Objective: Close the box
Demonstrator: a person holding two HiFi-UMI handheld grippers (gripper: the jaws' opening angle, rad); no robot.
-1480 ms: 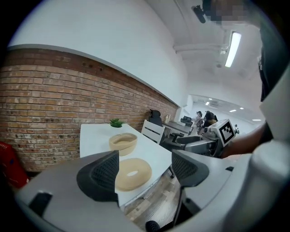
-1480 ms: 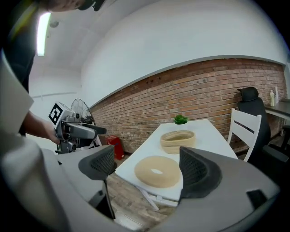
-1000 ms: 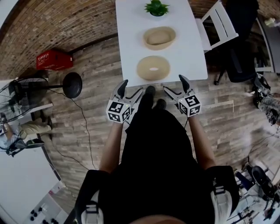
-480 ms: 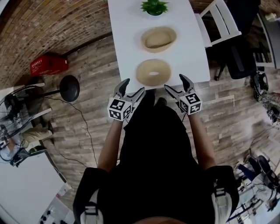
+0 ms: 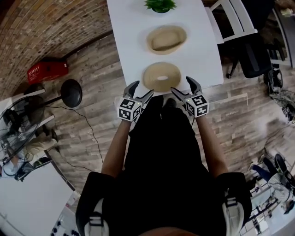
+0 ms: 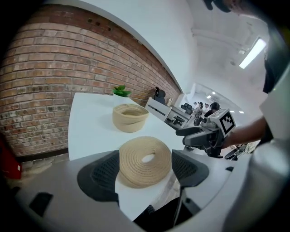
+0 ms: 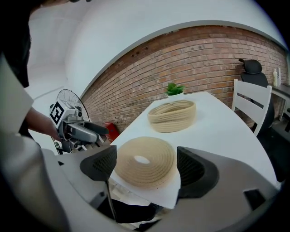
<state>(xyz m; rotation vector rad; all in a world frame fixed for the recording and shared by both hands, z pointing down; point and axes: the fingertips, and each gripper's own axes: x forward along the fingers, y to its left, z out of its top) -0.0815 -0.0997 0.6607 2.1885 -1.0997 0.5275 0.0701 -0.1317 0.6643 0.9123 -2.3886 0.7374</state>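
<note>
Black ribbed pads on the left gripper (image 6: 145, 170), with jaws spread wide and nothing pinched between them. Same on the right gripper (image 7: 146, 165): jaws wide apart, empty. Held out in front of the waist, side by side and level, tips reaching only the near edge of a white table (image 5: 129, 37).

Framed straight ahead through each gap: a round lid (image 6: 145, 161) of coiled tan rope, lying flat on the table close to that near edge, untouched by either gripper, with a small hole at its centre.

Further along the table, well apart from the lid: the box (image 5: 166, 39), an oval basket of the same tan rope, upright and uncovered. Beyond it, at the far end, a small green plant (image 5: 159, 4) in a white pot.

Right of the table, a white chair (image 5: 230, 20). Left of it, on wood-plank floor, a red crate (image 5: 46, 70) and a black disc-shaped base (image 5: 71, 92). Behind the table, a brick wall (image 6: 45, 81).
</note>
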